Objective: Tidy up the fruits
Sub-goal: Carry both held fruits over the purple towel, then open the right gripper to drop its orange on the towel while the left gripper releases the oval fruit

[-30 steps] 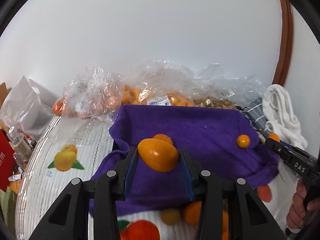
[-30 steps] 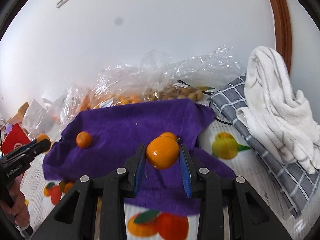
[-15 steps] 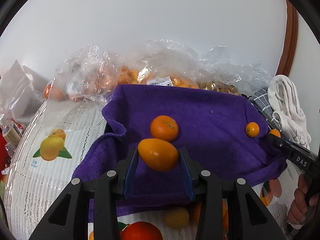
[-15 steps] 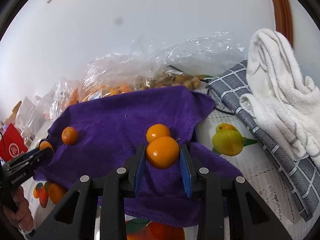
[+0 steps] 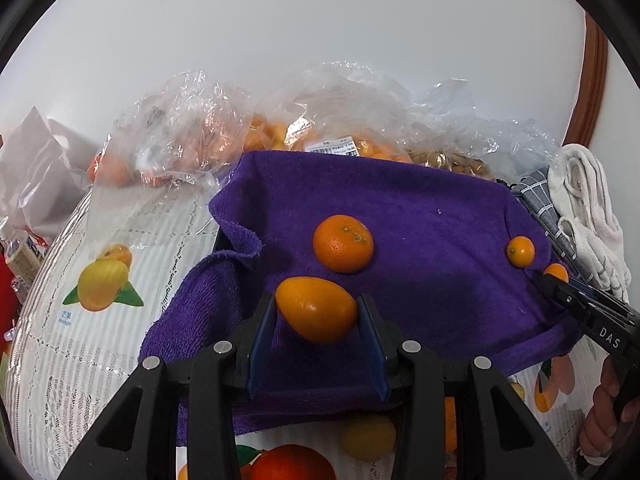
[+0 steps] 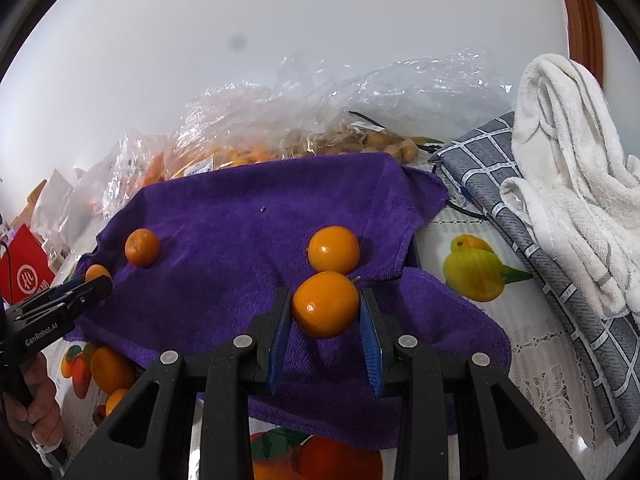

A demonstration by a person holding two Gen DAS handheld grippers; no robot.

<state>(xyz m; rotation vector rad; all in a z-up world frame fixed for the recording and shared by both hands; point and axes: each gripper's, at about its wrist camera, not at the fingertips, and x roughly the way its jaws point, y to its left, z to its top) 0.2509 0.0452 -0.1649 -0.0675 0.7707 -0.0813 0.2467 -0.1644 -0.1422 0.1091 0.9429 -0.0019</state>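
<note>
small orange citrus fruits are the thing here: the left gripper [image 5: 316, 310] has its jaws clenched on an oval orange kumquat-like fruit [image 5: 316, 309], held just above the near part of a purple terry towel [image 5: 420, 216], and the right gripper [image 6: 325, 306] has its jaws clenched on a round orange fruit [image 6: 325, 305] over the same towel. two more fruits lie loose on the towel: a round dimpled mandarin [image 5: 343, 243] just beyond the left gripper's fruit, and a smaller orange fruit [image 5: 520, 251] near the towel's right edge in the left view, close to the right gripper's tip

the towel is spread over a worktop covered with a white lace-patterned cloth printed with fruit pictures [image 5: 104, 280]. behind the towel sit crumpled clear plastic bags of orange fruit [image 5: 192, 144] and a bag of small brownish fruit [image 6: 360, 140], against a plain white wall [image 5: 320, 20]. to the right lie a grey checked cloth [image 6: 560, 280] and a white fluffy towel [image 6: 568, 168]; a brown wooden frame [image 5: 592, 88] stands at the far right. a red box [image 6: 24, 276] sits at the left

compared with a second ago both grippers have sunk toward the towel, which now fills more of each view, and the loose mandarin shows fully beyond the held fruit; both grips are unchanged
</note>
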